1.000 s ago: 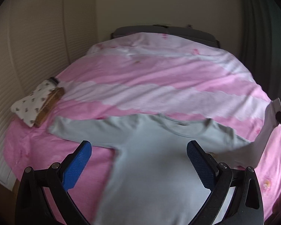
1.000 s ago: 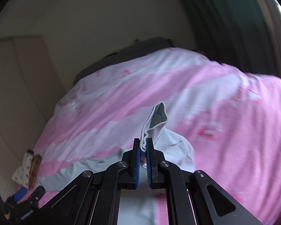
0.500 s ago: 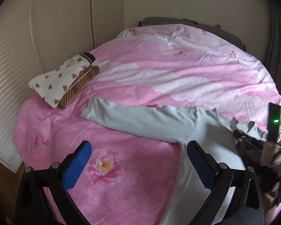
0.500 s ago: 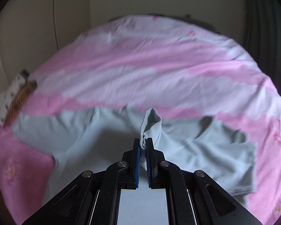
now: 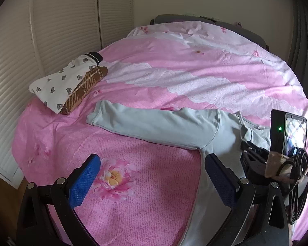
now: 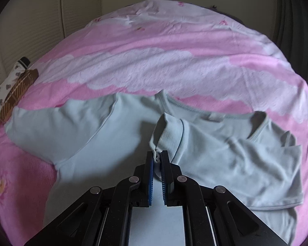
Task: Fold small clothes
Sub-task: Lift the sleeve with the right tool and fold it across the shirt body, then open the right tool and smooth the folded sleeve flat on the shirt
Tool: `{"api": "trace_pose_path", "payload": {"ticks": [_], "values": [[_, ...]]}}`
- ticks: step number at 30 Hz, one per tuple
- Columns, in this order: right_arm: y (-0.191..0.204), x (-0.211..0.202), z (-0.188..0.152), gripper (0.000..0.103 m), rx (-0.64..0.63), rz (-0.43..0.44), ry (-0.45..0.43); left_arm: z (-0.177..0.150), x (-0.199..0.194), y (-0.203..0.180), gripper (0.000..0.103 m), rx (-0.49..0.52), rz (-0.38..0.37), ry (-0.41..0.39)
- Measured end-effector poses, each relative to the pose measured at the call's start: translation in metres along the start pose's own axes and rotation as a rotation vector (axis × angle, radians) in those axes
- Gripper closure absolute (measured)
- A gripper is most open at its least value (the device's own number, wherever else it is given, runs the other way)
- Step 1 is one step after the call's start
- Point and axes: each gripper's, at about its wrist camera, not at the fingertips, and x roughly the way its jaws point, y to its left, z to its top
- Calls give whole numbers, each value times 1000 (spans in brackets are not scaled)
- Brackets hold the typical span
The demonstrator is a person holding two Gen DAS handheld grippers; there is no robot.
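Note:
A pale blue long-sleeved shirt [image 6: 104, 143] lies flat on the pink bed. Its right sleeve [image 6: 236, 155] is folded across the chest, and my right gripper [image 6: 157, 157] is shut on the cuff [image 6: 166, 129] over the middle of the shirt. The left sleeve [image 5: 154, 123] lies stretched out to the left. My left gripper [image 5: 152, 176] is open and empty, above the bedspread beside the shirt's left armpit. The right gripper's body [image 5: 277, 157] shows at the right of the left wrist view.
The bed has a pink and white floral cover [image 5: 195, 71]. Two folded garments, a white printed one [image 5: 61, 84] and a brown checked one [image 5: 84, 88], lie at the bed's left edge by a slatted wardrobe door [image 5: 41, 30]. A dark headboard [image 5: 195, 19] is at the far end.
My right gripper carried the cuff from the right, high above the bed, across and down onto the chest, folding the sleeve over. My left gripper moved left, off the shirt body.

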Motion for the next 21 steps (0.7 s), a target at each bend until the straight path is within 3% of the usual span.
{"api": "trace_pose_path", "payload": {"ticks": [7,13,14,15,17,21], "values": [[20,-2,-2,93,-44,72,-22,-1,-8,-4,0,21,15,-8],[19,-22,-7,90,-52,49,-79,1,-10,-5,0,26,24,-15],[15,-29,-9,81,-49,41,-99,2,-11,-5,0,26,25,-18],[9,-37,-11,66,-41,33,-124,2,-11,-6,0,25,25,-20],[-3,-49,-17,48,-21,25,-160,2,-10,-6,0,15,21,-19],[-14,-55,-21,48,-15,87,-160,-2,-5,-8,0,6,14,-7]]}}
